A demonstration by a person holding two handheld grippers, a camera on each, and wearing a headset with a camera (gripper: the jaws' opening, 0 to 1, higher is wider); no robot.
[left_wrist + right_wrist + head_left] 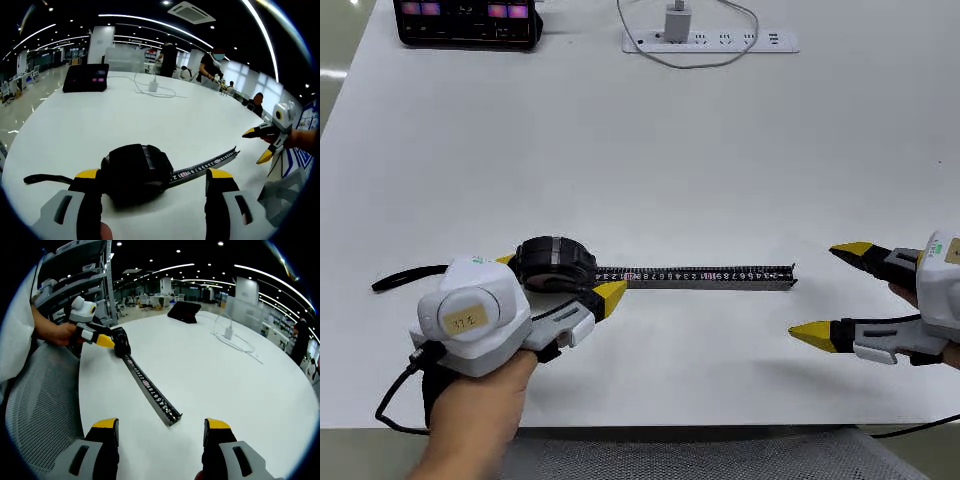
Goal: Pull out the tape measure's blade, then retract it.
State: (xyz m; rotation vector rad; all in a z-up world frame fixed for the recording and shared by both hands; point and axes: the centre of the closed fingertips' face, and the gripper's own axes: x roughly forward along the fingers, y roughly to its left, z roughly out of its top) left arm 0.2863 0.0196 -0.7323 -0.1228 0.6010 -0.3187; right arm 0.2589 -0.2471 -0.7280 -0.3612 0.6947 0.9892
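Near the front edge of the white table (650,150) the tape measure (555,263) lies between the parted, unclamped jaws of the left gripper (558,278), its blade (705,276) out, so I judge retracting is next, and the right gripper (830,292), wide open and empty near the tip, must guide it.

Bright, even illumination is supplied from overhead by long white ceiling light strips (150,21) and small round spotlights (177,250). The matt white surface (720,160) is evenly lit, without harsh glare. Only a faint, soft shadow is cast beside the black round tape measure case (554,262). The head view is recorded sharp. Strong fisheye bending is noted towards the edges of both gripper views, where the background is softened.
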